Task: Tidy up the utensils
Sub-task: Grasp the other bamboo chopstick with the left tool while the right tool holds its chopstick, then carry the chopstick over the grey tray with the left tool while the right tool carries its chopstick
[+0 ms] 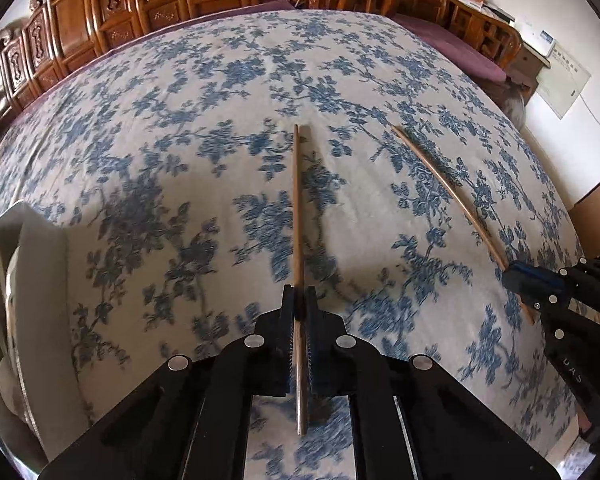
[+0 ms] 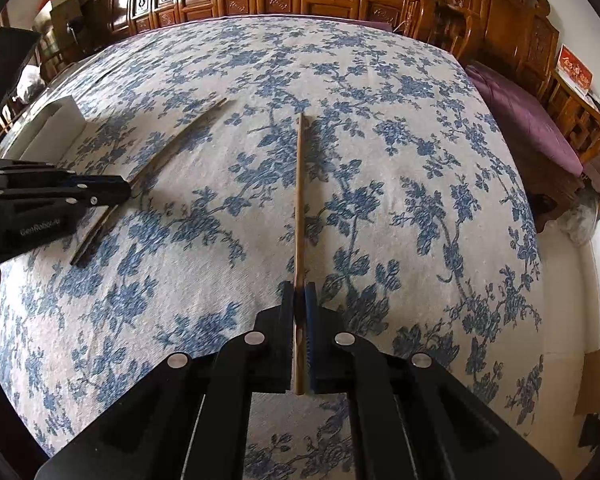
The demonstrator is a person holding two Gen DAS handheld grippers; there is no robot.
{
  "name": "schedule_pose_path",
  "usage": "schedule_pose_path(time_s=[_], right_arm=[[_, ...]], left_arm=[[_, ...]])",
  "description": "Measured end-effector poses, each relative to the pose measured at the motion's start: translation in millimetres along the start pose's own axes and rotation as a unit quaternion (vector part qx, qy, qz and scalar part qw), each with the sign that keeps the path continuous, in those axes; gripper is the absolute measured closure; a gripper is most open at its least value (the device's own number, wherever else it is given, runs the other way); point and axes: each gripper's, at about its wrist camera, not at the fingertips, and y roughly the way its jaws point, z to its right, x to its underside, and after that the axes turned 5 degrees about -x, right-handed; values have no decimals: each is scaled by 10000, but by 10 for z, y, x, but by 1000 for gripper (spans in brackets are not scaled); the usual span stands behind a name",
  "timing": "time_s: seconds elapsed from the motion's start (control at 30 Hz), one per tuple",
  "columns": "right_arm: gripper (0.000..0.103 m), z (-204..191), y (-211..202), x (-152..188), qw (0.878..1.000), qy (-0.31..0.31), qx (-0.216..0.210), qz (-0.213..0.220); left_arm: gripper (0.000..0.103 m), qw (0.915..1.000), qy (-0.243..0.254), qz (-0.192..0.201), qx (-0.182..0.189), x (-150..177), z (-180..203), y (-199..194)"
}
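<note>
Two wooden chopsticks are in play over a table with a blue-flowered cloth. My left gripper is shut on one chopstick, which runs straight ahead between the pads, its metal-looking end poking out behind them. In the right wrist view, my right gripper is shut on the other chopstick in the same way. Each view also shows the other hand's tool from the side: the right gripper on its chopstick, the left gripper on its chopstick.
A white container holding pale utensils stands at the table's left edge, also seen as a white box. Carved wooden cabinets and chairs line the far side. A purple-cushioned bench sits to the right.
</note>
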Motion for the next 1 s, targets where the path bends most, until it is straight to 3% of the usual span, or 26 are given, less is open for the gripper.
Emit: schedule_pose_path(time_s=[0.37,1.0], right_arm=[[97,-330,-195,-1,10000,-42,-40,71],[97,-1090,-723,-324,9978,-408,-135,505]], left_arm=[[99,9994,14,355,37,54,-234,-441],[99,9953,-127,952,96,255,-802,-1277]])
